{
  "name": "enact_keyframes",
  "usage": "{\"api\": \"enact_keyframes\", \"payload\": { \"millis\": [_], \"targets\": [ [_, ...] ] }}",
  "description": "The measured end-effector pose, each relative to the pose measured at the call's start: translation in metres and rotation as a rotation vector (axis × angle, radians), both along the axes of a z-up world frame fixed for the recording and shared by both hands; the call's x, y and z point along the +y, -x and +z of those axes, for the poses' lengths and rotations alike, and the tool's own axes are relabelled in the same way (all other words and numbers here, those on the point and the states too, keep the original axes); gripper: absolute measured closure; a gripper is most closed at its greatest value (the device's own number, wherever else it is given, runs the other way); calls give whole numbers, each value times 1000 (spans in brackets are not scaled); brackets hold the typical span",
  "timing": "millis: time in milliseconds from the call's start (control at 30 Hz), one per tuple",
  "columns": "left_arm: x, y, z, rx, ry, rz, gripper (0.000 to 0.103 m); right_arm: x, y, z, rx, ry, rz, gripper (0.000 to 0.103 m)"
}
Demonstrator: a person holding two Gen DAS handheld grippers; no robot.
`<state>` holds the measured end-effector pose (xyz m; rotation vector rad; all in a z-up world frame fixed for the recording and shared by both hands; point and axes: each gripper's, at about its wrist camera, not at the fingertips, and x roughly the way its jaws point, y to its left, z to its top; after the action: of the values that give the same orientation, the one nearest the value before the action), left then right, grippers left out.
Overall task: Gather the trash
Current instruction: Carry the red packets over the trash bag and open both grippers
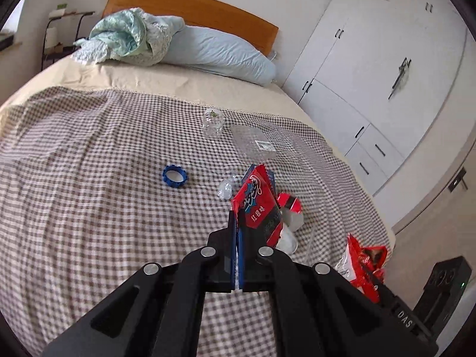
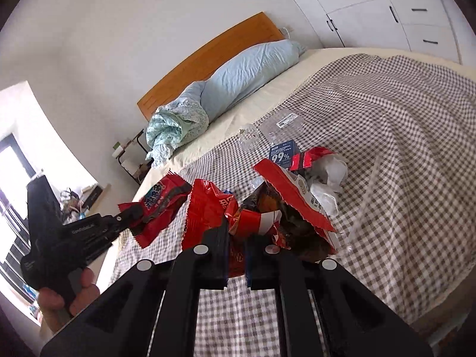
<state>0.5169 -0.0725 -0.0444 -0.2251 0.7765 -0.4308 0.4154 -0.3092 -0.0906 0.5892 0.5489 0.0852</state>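
My left gripper (image 1: 237, 220) is shut on a red snack wrapper (image 1: 255, 205), which is held up above the checked bedspread (image 1: 89, 178). The right wrist view shows that same gripper (image 2: 131, 217) at the left with the wrapper (image 2: 160, 205) in it and a hand (image 2: 71, 294) on its grip. My right gripper (image 2: 238, 232) is shut on a bunch of torn red snack bags (image 2: 261, 208). Loose on the bed lie a clear jar (image 1: 212, 122), a clear plastic box (image 1: 253, 145), crumpled clear film (image 1: 226, 189), white crumpled trash (image 2: 333, 169) and a blue card (image 2: 282, 153).
A blue toothed ring (image 1: 174, 176) lies on the bedspread to the left of the trash. A light blue pillow (image 1: 220, 53) and bundled bedding (image 1: 131, 35) sit against the wooden headboard (image 1: 193, 9). White wardrobes (image 1: 372, 74) stand along the bed's right side.
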Motion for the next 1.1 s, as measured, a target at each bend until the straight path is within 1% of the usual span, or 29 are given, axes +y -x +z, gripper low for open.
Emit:
{"api": "enact_keyframes", "payload": {
  "millis": [133, 233, 333, 433, 500, 567, 633, 700, 767, 867, 967, 1033, 1100],
  "targets": [
    [0, 43, 18, -21, -45, -33, 103, -2, 38, 7, 14, 103, 16, 95],
    [-22, 79, 35, -49, -79, -111, 103, -13, 75, 15, 15, 152, 16, 95],
    [-65, 116, 42, -52, -101, -243, 103, -38, 119, 28, 12, 229, -27, 95],
    [-115, 152, 38, -52, -131, -365, 103, -76, 164, 35, 38, 288, -86, 95],
    [-150, 174, 31, -42, -150, -439, 103, -102, 191, 33, 74, 334, -128, 95],
    [-180, 197, 18, -16, -165, -518, 103, -127, 219, 21, 137, 389, -148, 95],
    [-212, 220, -3, 20, -199, -606, 103, -146, 243, -2, 220, 433, -141, 95],
    [-241, 240, -29, 50, -267, -676, 103, -164, 265, -40, 326, 435, -109, 95],
    [-267, 256, -55, 84, -334, -729, 103, -180, 287, -89, 432, 372, -98, 95],
    [-296, 272, -90, 159, -387, -790, 103, -190, 312, -161, 573, 271, -78, 95],
    [-323, 284, -118, 221, -428, -840, 103, -187, 331, -225, 669, 178, -50, 93],
    [-338, 289, -131, 249, -453, -852, 103, -184, 339, -267, 737, 121, -41, 93],
    [-351, 294, -146, 285, -469, -861, 103, -180, 345, -305, 785, 41, -33, 87]
  ]
}}
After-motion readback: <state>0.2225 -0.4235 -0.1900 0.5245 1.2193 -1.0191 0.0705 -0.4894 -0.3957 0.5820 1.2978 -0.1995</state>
